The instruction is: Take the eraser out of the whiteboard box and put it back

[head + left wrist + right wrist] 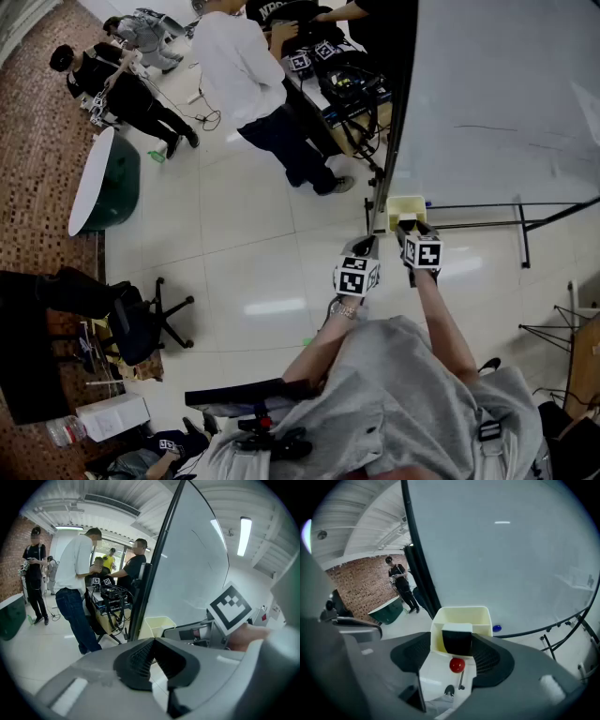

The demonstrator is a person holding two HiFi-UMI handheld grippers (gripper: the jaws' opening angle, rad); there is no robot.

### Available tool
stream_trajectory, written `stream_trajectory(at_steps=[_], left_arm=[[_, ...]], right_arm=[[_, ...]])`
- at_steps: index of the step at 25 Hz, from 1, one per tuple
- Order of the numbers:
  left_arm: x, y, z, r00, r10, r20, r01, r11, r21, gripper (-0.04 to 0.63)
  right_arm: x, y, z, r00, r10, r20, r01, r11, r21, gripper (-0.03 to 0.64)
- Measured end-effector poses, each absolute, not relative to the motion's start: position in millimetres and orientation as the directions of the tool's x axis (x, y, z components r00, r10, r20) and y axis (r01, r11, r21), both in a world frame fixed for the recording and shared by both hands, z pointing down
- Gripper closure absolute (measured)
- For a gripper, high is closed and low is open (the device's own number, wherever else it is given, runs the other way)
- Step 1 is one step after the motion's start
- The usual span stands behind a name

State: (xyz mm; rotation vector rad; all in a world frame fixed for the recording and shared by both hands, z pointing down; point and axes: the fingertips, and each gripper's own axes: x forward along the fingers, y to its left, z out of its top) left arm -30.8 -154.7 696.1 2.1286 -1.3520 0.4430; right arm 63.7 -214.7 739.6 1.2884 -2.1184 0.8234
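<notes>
The eraser (pixel 457 639), black with a white top, hangs between my right gripper's (pixel 458 641) pads, just in front of and above the cream whiteboard box (pixel 461 616). The right pad touches it and a narrow strip of box wall shows at its left. In the head view that gripper (pixel 410 227) points down at the box (pixel 406 202), which is fixed at the lower left corner of the whiteboard (pixel 506 94). My left gripper (pixel 152 641) is shut and empty, held beside the right one, left of the box (pixel 159 623).
A blue magnet (pixel 497 628) sits on the board's ledge right of the box. A red knob on a thin rod (pixel 457 664) lies below the jaws. The board's black stand legs (pixel 525 225) spread over the floor. Several people (pixel 248 75) stand by an equipment cart (pixel 347 89) behind.
</notes>
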Motion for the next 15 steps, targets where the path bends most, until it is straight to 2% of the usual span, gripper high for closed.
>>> stream_trajectory(at_steps=[5,9,11,15], left_arm=[[-58,-180,704,0.452,-0.695,0.559,-0.892,-0.337,0.302,0.592],[-58,-193,711,0.473,-0.675,0.566,-0.881,-0.352,0.316,0.592],[-54,-200,709,0.482,-0.674,0.56,-0.876,-0.356,0.325,0.592],[-55,-216,703,0.479,-0.69,0.544,-0.877,-0.348,0.331,0.592]], right_arm=[[45,-231,761,-0.342,-0.494,0.8,-0.923,0.334,-0.189,0.27],[52,-238,779,-0.302,-0.477,0.826,-0.943,0.278,-0.184,0.27],[54,-241,784,-0.305,-0.493,0.814,-0.946,0.256,-0.2,0.323],[50,-238,769,-0.347,-0.491,0.799,-0.925,0.317,-0.207,0.334]])
